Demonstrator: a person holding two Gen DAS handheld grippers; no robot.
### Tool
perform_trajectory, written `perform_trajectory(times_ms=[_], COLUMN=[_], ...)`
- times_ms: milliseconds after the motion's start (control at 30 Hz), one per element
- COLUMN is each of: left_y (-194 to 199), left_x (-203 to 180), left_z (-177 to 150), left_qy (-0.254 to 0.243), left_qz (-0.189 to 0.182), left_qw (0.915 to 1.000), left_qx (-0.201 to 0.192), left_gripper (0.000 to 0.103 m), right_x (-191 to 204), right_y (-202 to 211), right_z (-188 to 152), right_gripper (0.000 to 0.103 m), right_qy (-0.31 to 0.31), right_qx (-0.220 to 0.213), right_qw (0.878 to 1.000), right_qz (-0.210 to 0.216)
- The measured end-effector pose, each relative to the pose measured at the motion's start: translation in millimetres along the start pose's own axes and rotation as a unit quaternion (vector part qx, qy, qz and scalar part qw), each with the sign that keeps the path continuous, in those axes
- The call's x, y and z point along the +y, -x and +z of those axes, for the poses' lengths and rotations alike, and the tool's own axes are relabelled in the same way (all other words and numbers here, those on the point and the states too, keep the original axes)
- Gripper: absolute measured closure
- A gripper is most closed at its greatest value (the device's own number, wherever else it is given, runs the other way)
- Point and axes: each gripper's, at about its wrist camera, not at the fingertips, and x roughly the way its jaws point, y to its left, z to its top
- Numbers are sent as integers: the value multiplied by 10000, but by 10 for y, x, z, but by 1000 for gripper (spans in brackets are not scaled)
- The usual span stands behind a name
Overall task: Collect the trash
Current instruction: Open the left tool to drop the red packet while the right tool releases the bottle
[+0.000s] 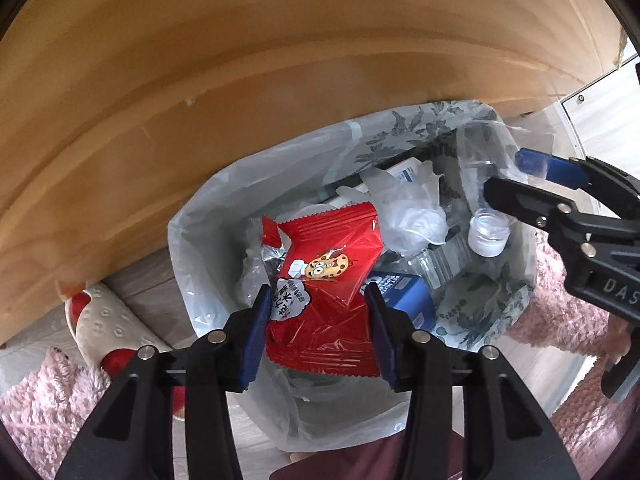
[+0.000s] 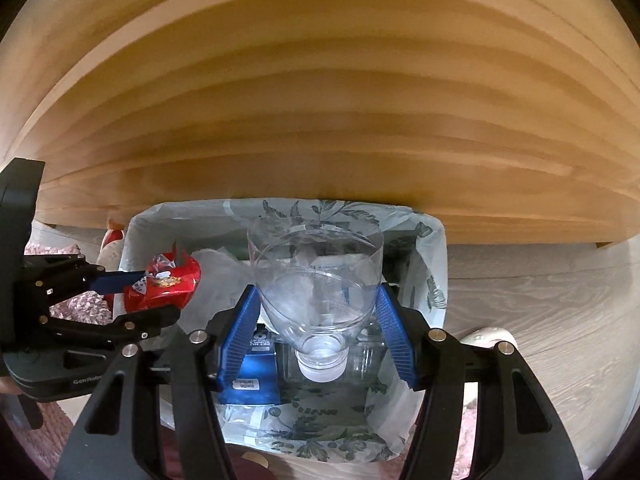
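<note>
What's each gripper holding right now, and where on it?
Left gripper pinches the red cookie wrapper by its side edges. Right gripper clamps the cut-off clear bottle top across its shoulder, cap toward the camera.

The left gripper (image 1: 318, 332) clamps a red snack wrapper (image 1: 328, 280) above the lined trash bin (image 1: 192, 240); at 3 o'clock, the right gripper (image 1: 508, 178) holds a clear bottle (image 1: 486, 208).

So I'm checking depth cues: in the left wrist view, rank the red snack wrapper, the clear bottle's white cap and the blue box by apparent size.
1. Red snack wrapper, though it's nearest the camera.
2. Blue box, partly hidden.
3. White cap.
</note>
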Motion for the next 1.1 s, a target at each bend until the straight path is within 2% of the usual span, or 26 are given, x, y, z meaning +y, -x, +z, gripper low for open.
perform_trajectory(times_ms=[67, 167, 433, 633, 1000, 1100], left_y=[-5, -2, 56, 77, 90, 93], left_x=[-15, -22, -9, 15, 42, 55], left_z=[-3, 7, 28, 31, 32, 30], left_qy=[-33, -7, 77, 154, 246, 265], left_qz=[34, 45, 96, 135, 192, 202], left_qw=[10000, 10000, 9999, 9998, 9995, 9994], left_qx=[22, 80, 50, 44, 51, 45], left_gripper=[54, 42, 30, 27, 27, 27], right_x=[25, 46, 37, 80, 107, 88], right_y=[10, 8, -17, -44, -168, -184], right_z=[-8, 8, -8, -10, -40, -44], right_gripper=[45, 45, 45, 45, 43, 34], right_qy=[22, 49, -11, 18, 42, -18], right_qx=[22, 5, 24, 54, 364, 395], right_qw=[10000, 10000, 10000, 10000, 9992, 9991], right_qz=[2, -5, -22, -68, -143, -179])
